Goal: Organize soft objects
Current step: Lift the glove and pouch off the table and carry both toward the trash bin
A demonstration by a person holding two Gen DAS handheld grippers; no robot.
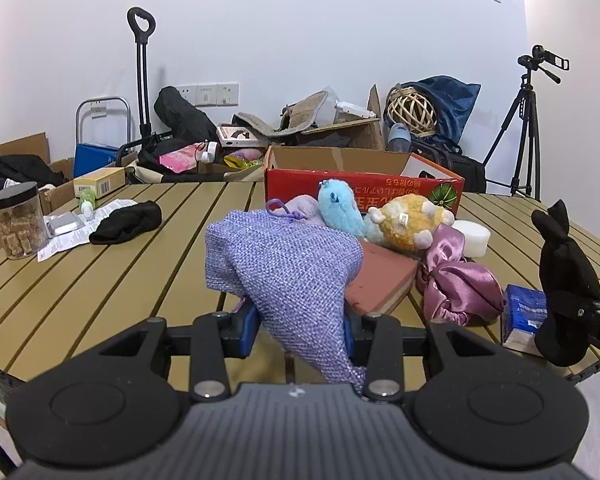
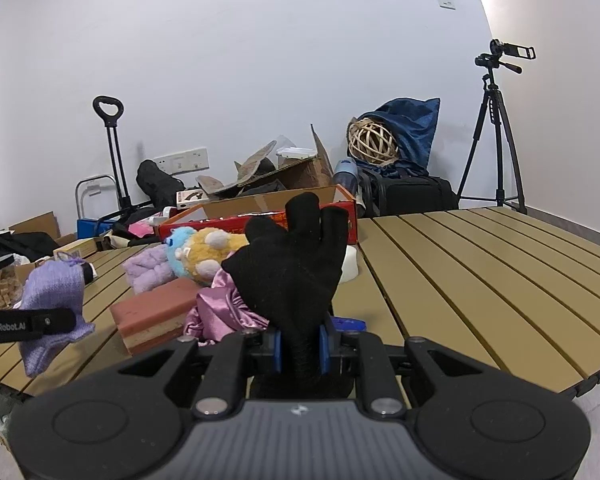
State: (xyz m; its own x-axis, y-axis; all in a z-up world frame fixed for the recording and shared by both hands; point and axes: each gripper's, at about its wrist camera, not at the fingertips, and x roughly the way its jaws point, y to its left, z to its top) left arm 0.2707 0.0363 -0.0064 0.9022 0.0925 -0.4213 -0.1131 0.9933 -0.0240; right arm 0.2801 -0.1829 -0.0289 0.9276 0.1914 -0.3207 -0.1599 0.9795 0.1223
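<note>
Purple woven pouch (image 1: 288, 268): it is pinched between the blue pads of the left gripper (image 1: 300, 330) and is held above the slatted table (image 1: 100, 280), in front of the red box (image 1: 364, 190); its drawstring loop is seen at the top.
Left gripper jaws: they are pressed on the lower part of the pouch, which hangs down between them.
Black glove (image 2: 292, 268): it is clamped at the cuff by the right gripper (image 2: 300, 346), and its fingers stand upward, in front of the red box.
Right gripper jaws: they are closed tightly on the glove cuff.
Blue plush toy (image 1: 338, 208): it is leaned against the front wall of the red box.
Yellow plush toy (image 1: 410, 222): it is laid just right of the blue one, also before the red box.
Lilac fluffy cloth (image 2: 148, 270): it is placed to the left of the plush toys.
Brick-coloured sponge block (image 2: 152, 316): it is laid on the table nearer than the plush toys from the red box.
Pink satin scrunchie (image 1: 456, 280): it is touching the right end of the block.
White foam cylinder (image 1: 474, 238): it is set by the right front corner of the red box.
Black knit cloth (image 1: 126, 222): it is laid well to the left of the red box, on a paper sheet (image 1: 72, 236).
Clear jar (image 1: 18, 220): it is stood at the table edge, far left of the red box.
</note>
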